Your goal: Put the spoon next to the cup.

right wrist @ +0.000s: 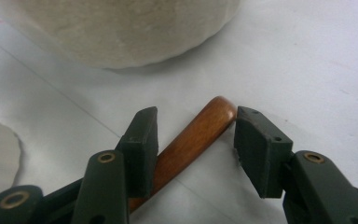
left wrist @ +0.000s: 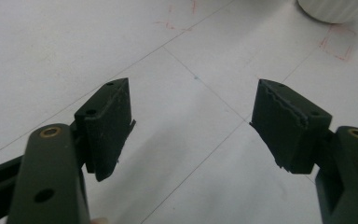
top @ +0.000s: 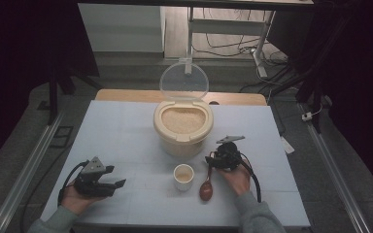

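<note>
Two grippers in play; the right gripper (top: 212, 159) sits over the handle of the wooden spoon (top: 206, 189), which lies flat on the white table (top: 126, 126) just right of the small cup (top: 183, 175), bowl end toward the person; jaws apart, the handle (right wrist: 191, 142) between them, the far pad close to its tip but not clamping. Looks like either a pick or a set-down; if picking, I'd square the pads across the handle rather than let it run diagonally, grip further down from the tip, close slowly so the round handle doesn't squirt out; keep clear of the rice bin (top: 183, 127), open lid up, just behind. Left gripper (top: 119, 177) idle at the near left, jaws wide apart on nothing, bare table between them. Right gripper view gives the handle-to-pad gap and its skew; high view hides that under the hand but gives the spoon's bowl, the cup contents, the overall layout.
</note>
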Available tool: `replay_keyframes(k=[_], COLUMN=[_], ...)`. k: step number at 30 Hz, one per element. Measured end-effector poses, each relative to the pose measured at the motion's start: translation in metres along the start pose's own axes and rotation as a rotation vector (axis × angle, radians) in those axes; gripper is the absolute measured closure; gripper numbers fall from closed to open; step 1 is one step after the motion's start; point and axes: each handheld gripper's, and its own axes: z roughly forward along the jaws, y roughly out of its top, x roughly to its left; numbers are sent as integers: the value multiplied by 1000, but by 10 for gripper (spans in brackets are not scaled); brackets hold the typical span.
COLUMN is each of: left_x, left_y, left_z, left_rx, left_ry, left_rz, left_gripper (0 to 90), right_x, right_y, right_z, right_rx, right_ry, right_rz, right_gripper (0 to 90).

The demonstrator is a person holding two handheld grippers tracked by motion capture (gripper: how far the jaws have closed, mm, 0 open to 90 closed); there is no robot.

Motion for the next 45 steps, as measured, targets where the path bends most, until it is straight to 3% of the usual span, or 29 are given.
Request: replay_keyframes(k=[5,9,12,17,27,33,36,40,45], left_x=[0,1,1,1,1,0,0,-2,-4], left_y=[0,0,0,0,0,0,0,0,1], left_z=[0,-1,-1,-2,-2,-3,-3,-2,-1], left_rx=[-1,-4,-8,-16,-30,-41,-41,-39,-38], left_ry=[1,1,3,7,22,27,26,24,22], left_rz=[-1,-3,-4,-6,-12,-12,-12,-7,2], left_gripper=[280,280,280,280,272,270,269,267,264], right_x=[-7,-13,-15,-18,-22,-27,-30,-38,-42], right_y=[0,-2,-7,-20,-45,-62,-72,-84,-85], right_z=[-5,-20,-35,-56,-92,-105,-109,-109,-106], right_rx=[-38,-87,-119,-178,-241,-259,-252,-240,-242], right_ry=[8,16,43,127,188,176,145,133,125], right_rz=[27,32,6,-41,-149,-167,-185,-180,-168], right_gripper=[446,442,449,461,473,469,466,465,464])
